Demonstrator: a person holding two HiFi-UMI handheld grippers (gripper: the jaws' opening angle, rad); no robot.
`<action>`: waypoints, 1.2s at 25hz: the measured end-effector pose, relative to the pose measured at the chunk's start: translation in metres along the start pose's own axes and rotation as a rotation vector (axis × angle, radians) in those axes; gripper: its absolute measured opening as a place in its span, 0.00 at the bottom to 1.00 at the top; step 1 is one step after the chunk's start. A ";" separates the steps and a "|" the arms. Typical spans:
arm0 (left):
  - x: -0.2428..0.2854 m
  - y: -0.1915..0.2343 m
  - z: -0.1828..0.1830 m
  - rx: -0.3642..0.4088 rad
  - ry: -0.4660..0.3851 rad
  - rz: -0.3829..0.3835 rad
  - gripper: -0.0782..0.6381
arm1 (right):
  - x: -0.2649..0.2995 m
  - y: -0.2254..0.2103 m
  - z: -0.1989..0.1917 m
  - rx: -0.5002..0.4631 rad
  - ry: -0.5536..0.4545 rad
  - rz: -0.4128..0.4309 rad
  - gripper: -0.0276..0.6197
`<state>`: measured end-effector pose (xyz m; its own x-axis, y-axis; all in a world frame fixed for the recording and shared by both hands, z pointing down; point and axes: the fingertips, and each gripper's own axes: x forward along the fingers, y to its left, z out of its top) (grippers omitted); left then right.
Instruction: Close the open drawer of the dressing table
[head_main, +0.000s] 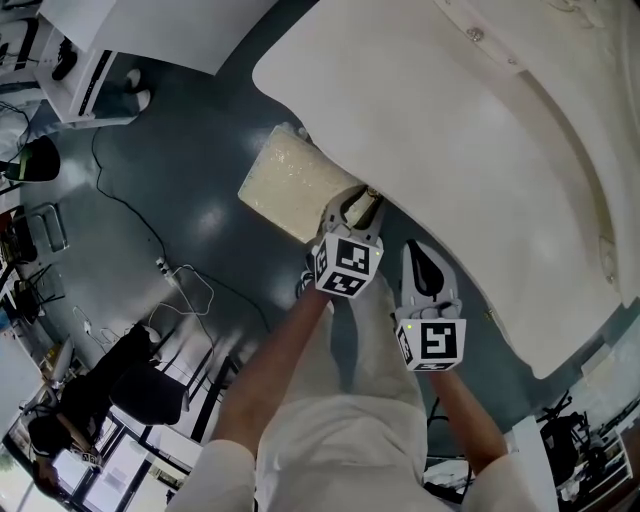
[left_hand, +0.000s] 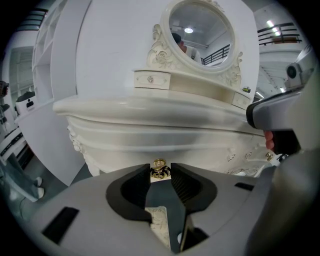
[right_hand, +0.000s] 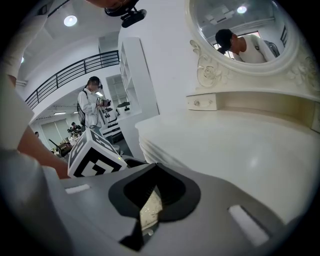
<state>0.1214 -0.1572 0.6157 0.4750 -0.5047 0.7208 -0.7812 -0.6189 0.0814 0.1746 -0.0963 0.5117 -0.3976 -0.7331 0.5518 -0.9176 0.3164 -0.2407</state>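
Observation:
The white dressing table (head_main: 480, 150) fills the upper right of the head view, and its carved front (left_hand: 150, 135) faces the left gripper view. A small gold drawer knob (left_hand: 159, 169) sits between the tips of my left gripper (left_hand: 160, 170), which close on either side of it. From above, my left gripper (head_main: 362, 205) reaches under the table's edge. Just to its right, my right gripper (head_main: 418, 255) hangs free of the table. Its jaws (right_hand: 156, 167) meet at the tips with nothing in them. How far the drawer stands out is hidden.
A cream padded stool (head_main: 290, 185) stands on the dark floor just left of the grippers. An oval mirror (left_hand: 200, 30) and a little top drawer (left_hand: 151, 79) rise at the table's back. Cables (head_main: 180, 280) and a black chair (head_main: 120, 385) lie behind; a person (right_hand: 93, 107) stands far off.

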 end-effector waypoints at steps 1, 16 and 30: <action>0.001 0.000 0.001 0.001 0.000 0.000 0.29 | 0.000 -0.001 0.000 0.003 0.002 -0.002 0.05; 0.011 0.000 0.010 0.005 -0.010 -0.013 0.29 | -0.001 -0.012 0.005 0.005 -0.004 -0.031 0.05; -0.015 -0.006 0.008 -0.012 -0.044 -0.021 0.30 | -0.005 0.005 0.008 0.013 -0.015 -0.063 0.05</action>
<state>0.1224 -0.1509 0.5985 0.5087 -0.5180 0.6877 -0.7757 -0.6223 0.1050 0.1721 -0.0960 0.5015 -0.3385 -0.7605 0.5541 -0.9408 0.2613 -0.2160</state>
